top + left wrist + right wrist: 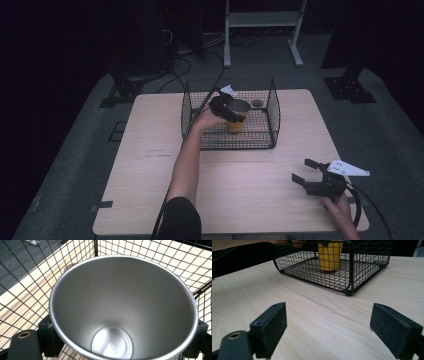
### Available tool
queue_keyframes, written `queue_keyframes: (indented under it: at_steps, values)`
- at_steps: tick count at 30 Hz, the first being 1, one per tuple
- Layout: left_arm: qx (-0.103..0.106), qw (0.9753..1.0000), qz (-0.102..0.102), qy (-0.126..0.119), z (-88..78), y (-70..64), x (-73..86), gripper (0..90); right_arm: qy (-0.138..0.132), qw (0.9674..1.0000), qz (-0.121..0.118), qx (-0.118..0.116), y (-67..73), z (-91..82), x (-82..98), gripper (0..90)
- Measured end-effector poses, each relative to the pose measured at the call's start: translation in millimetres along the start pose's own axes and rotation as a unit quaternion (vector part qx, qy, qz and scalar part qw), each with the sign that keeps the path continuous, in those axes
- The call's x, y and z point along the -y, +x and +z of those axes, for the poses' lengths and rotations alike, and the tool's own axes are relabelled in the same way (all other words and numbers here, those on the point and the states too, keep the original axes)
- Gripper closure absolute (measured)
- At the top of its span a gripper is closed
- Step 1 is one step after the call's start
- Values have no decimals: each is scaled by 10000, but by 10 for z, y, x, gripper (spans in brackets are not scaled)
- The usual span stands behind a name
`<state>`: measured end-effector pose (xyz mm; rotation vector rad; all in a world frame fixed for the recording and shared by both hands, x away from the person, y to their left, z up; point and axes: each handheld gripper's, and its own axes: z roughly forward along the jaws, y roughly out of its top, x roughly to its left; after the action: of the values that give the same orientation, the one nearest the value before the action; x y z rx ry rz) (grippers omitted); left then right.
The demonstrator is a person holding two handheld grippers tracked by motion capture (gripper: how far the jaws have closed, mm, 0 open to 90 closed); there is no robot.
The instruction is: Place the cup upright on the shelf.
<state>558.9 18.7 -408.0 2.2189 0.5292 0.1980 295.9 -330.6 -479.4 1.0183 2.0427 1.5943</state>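
A yellow cup [238, 125] with a bare steel inside stands upright within the black wire basket [272, 115] at the back middle of the table. My left gripper [234, 115] reaches over the basket's left wall and is shut on the cup, one pad [51, 338] on each side of it just below the rim. In the left gripper view I look down into the cup [122, 302]. Whether its base touches the basket floor I cannot tell. My right gripper [305, 171] rests low at the front right of the table, open and holding nothing, aimed at the basket [352, 277] and cup [330, 255].
A small dark round thing [257, 103] lies on the basket floor behind the cup. The light wooden table [150, 165] has bare board left of and in front of the basket. A metal stand [262, 20] and cables are on the floor beyond the table.
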Motion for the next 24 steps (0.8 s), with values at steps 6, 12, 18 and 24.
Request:
queue_keyframes:
  at_steps: [6,12,18,24]
  values:
    - [38,9999,91,141,16,-17,-5,142,1,10000,5,-5,0,0,0,130]
    - [68,9999,86,131,21,-40,6,136,0,10000,1,-5,0,0,0,131]
    - [58,9999,86,135,-5,-39,16,122,2,10000,-5,-4,1,1,0,130]
    - [-24,9999,0,112,-26,-30,13,29,4,10000,-3,-9,1,1,0,130]
